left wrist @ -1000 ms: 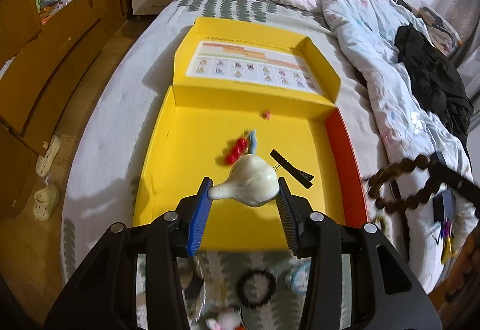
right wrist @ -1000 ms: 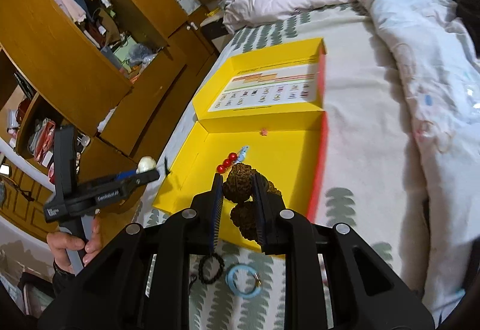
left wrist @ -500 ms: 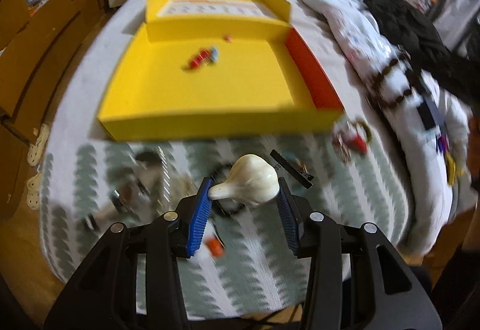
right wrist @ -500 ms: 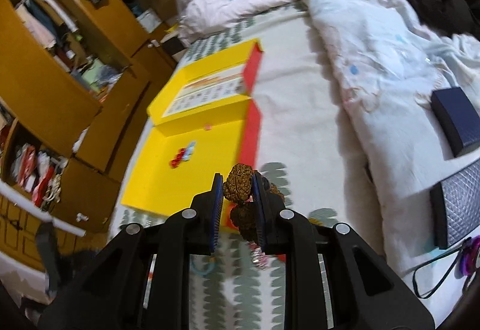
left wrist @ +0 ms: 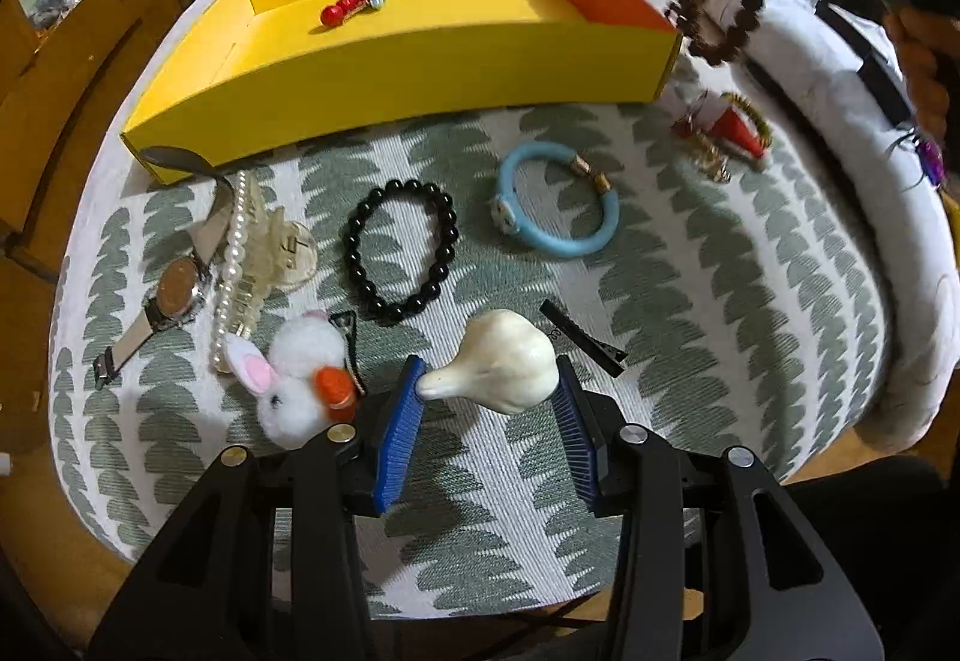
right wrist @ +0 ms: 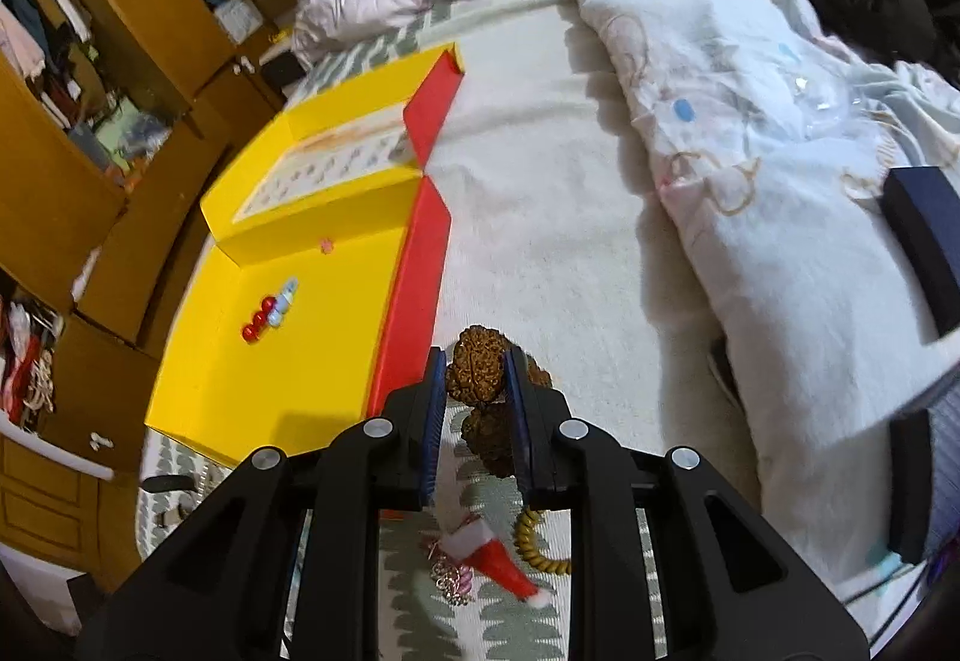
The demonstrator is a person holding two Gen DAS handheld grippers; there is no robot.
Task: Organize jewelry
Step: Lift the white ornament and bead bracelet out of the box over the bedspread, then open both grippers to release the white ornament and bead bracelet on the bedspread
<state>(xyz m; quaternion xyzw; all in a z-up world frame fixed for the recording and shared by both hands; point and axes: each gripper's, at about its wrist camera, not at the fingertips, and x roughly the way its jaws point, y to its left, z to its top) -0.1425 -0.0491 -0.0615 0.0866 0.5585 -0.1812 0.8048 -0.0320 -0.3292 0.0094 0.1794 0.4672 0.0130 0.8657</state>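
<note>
The left gripper [left wrist: 489,397] is pinching a cream, garlic-shaped glossy hair clip [left wrist: 501,361] between its blue pads, hovering above the green-leaf patterned bed cover [left wrist: 690,265] near its front edge. On the cover are lying a black bead bracelet [left wrist: 401,247], a light-blue bangle [left wrist: 558,208], a string of white pearls [left wrist: 231,265], a brown-faced wristwatch [left wrist: 171,295], a white plush rabbit clip [left wrist: 297,382] and a red Santa-hat charm [left wrist: 729,132]. Behind them is sitting the open yellow cardboard box [left wrist: 396,72], holding a red-beaded clip [left wrist: 348,3]. The right gripper [right wrist: 477,379] is clamping a brown knobbly-bead bracelet [right wrist: 477,370], hanging beside the box's red right wall [right wrist: 420,265].
</note>
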